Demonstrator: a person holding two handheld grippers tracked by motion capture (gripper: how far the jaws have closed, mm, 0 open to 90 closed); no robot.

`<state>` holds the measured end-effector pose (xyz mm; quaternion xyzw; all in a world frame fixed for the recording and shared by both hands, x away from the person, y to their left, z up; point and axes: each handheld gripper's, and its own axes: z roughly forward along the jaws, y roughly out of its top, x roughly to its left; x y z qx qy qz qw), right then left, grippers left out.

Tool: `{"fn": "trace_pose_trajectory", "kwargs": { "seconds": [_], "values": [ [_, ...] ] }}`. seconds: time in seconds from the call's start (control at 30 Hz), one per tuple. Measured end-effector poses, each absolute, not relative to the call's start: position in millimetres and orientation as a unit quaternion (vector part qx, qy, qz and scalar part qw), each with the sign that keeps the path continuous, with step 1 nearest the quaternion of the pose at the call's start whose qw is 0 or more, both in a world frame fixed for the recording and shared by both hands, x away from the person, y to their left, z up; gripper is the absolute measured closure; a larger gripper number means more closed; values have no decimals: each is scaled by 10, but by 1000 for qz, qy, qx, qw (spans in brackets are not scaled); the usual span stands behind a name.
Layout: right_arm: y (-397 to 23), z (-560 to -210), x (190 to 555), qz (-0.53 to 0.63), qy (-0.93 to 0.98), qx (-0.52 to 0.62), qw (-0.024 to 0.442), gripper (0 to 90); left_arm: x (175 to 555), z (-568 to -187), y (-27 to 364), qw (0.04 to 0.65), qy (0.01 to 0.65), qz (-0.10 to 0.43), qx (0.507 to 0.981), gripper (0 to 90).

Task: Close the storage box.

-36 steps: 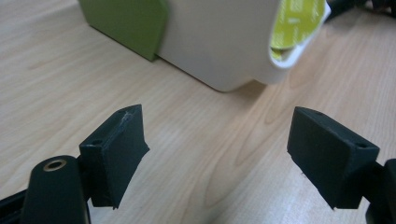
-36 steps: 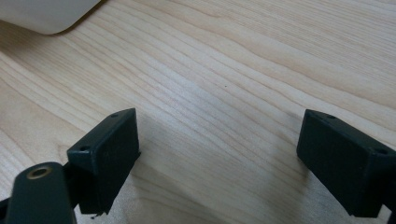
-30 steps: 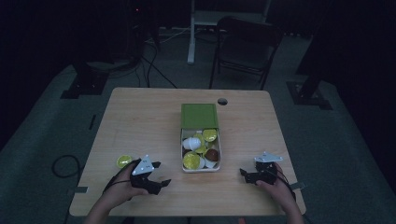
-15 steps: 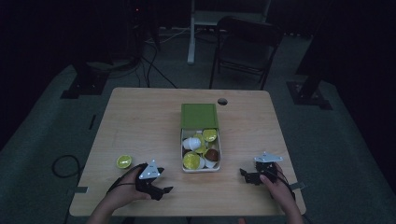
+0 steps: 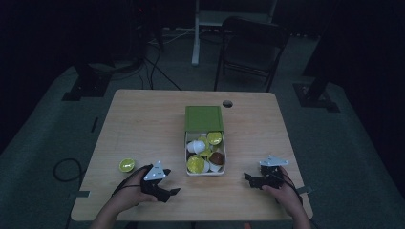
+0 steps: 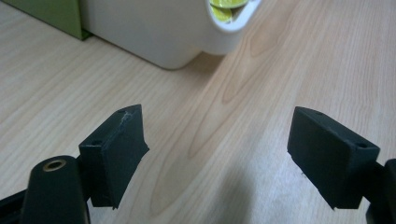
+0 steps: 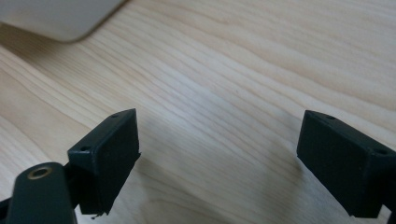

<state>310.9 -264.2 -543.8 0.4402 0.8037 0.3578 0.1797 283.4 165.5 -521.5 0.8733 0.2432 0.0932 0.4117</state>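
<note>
The left gripper rests low over the pale wooden table near its front edge, its two black jaws standing wide apart with only bare wood grain between them. Just ahead of it and a little to its right sits the white rectangular plastic tray, near but not touching; in the left gripper view the tray's rounded white corner rises just beyond the jaws. The tray holds small round capsules with yellow-green foil lids, a white one and a brown one among them. Behind this gripper, to its left, a lone yellow-green capsule lies on the wood. The right gripper, on the tray's other side, also has its jaws wide apart over bare wood. Beyond the tray lies its green flat lid.
</note>
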Motion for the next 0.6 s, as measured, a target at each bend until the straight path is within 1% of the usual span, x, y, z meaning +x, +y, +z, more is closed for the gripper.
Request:
{"fn": "trace_pose_trajectory", "kwargs": {
  "seconds": [0.23,0.6],
  "values": [
    [-2574,-5366,3084,372,807,425,172,127,2871,-5191,1617,421,245,99,868,194],
    [-2433,-5227,3023,394,812,399,165,127,2934,-5109,1570,454,249,110,848,194]
  ]
}}
